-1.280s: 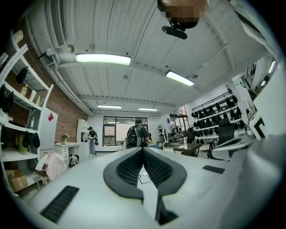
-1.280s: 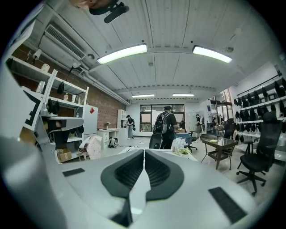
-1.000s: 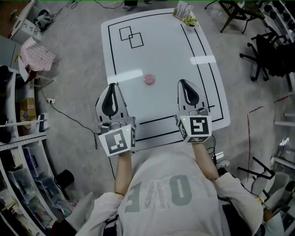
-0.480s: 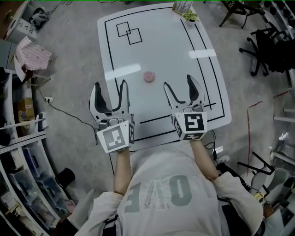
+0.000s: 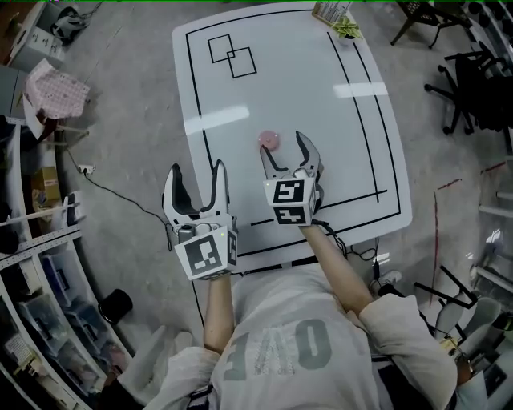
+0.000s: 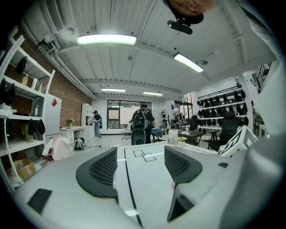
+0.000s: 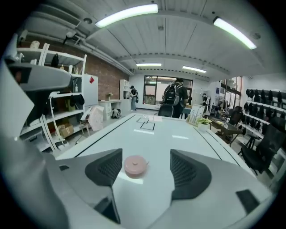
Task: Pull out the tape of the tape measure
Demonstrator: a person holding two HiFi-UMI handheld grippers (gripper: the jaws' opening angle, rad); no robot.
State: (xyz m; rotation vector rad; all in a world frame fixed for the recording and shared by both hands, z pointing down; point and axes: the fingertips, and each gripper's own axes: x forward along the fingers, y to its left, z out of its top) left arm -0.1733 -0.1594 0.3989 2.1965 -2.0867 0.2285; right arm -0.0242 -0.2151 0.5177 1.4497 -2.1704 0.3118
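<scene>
The tape measure [image 5: 268,140] is a small round pink case lying on the white table [image 5: 353,160]. My right gripper [image 5: 282,147] is open just in front of it, and its left fingertip nearly reaches the case. In the right gripper view the tape measure [image 7: 135,166] lies a little ahead of my right gripper [image 7: 145,172], nearer the left jaw and touching neither. My left gripper [image 5: 196,168] is open over the table's left edge with nothing between its jaws. In its own view my left gripper [image 6: 139,165] looks down the table. Both pairs of jaws have just been opening.
Black lines border the table and two overlapping squares [image 5: 232,56] are drawn at its far end. A potted plant and card stand [image 5: 337,16] sit at the far right corner. Office chairs [image 5: 473,88] stand to the right, shelves [image 5: 32,264] to the left. People [image 6: 143,129] stand far off.
Both grippers went from shut to open. The right one moved left and forward up to the tape measure. The left one sank slightly.
</scene>
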